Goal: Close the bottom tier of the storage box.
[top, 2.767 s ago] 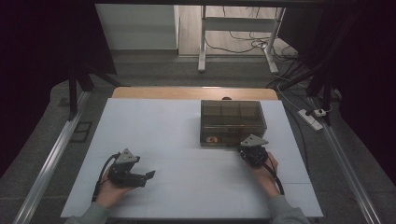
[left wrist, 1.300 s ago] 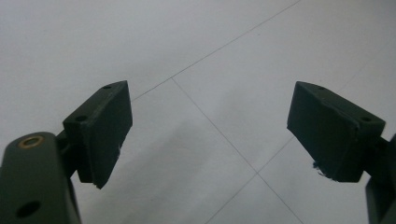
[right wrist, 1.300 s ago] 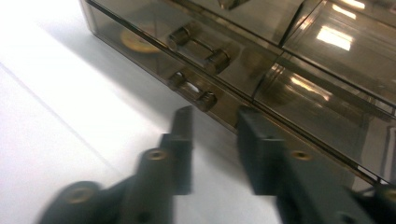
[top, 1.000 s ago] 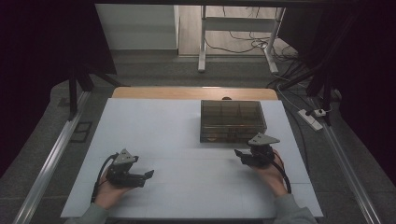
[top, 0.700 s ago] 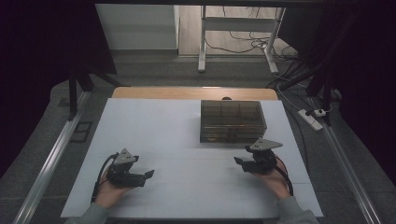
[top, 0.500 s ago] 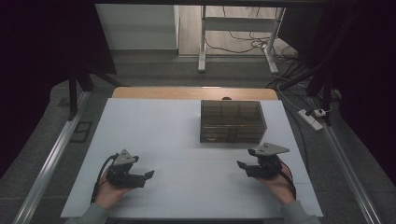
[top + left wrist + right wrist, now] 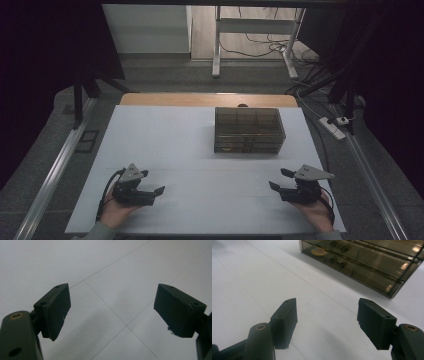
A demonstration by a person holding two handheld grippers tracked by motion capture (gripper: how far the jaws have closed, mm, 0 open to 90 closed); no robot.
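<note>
table: white sheet-covered table point(image 7: 200, 145), wood edge at far side; both grippers rest near the person's edge, well apart from each other.
box: smoky see-thru drawer box point(image 7: 249, 130) sits right of centre, toward far side. Long axis runs left-right across table; drawer fronts face the person. In right gripper view the box point(image 7: 362, 262) lies ahead and up-right of the jaws, w/ drawer handles and a round orange-ish item point(image 7: 318, 251) inside a lower drawer, front-left corner.
right gripper: right gripper point(image 7: 283, 181) at near right, jaws spread wide, nothing between them; right gripper point(image 7: 327, 320) over bare sheet. Tips point left-ish across table, not straight at box.
left gripper: left gripper point(image 7: 157, 194) at near left, jaws also wide apart, empty; left gripper point(image 7: 110, 312) over plain sheet w/ thin crease lines.
key relation: box is forward and slightly left of the right gripper, near but clear gap, not touching. Left gripper is well apart from box, diagonal across table. Right hand is nearer.
judgement: prob. next reach to box goes w/ right gripper, moving away from the person toward drawer fronts; needs turning tips toward far side first.
</note>
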